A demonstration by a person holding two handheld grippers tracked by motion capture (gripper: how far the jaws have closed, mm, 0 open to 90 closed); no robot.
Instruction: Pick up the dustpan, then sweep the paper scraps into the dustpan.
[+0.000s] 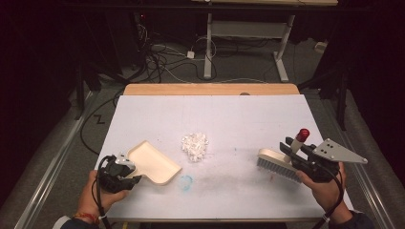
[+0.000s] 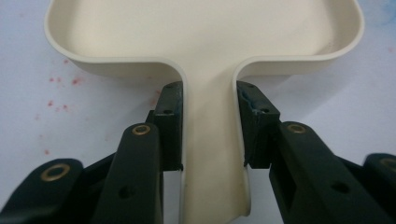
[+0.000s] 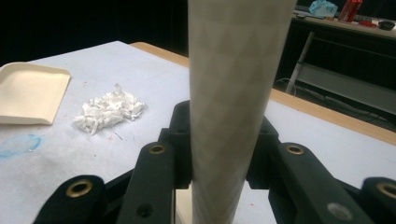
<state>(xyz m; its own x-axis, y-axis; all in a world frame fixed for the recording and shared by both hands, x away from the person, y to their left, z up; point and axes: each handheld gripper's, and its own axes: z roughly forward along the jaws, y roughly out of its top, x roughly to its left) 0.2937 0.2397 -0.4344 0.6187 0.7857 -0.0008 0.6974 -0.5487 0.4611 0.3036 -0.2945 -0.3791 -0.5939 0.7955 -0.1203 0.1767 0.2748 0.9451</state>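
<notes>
left gripper (image 1: 128,168) clamps dustpan (image 1: 154,162); right gripper (image 1: 292,151) clamps brush (image 1: 276,163).

A white-covered tabletop (image 1: 224,109) with a bare wooden far edge carries a pile of white paper scraps (image 1: 195,144) near its middle. Left of the pile rests a cream dustpan (image 1: 154,162); right of it, a brush (image 1: 276,162). A faint blue ring stain (image 1: 186,182) lies just nearer than the pile.
</notes>
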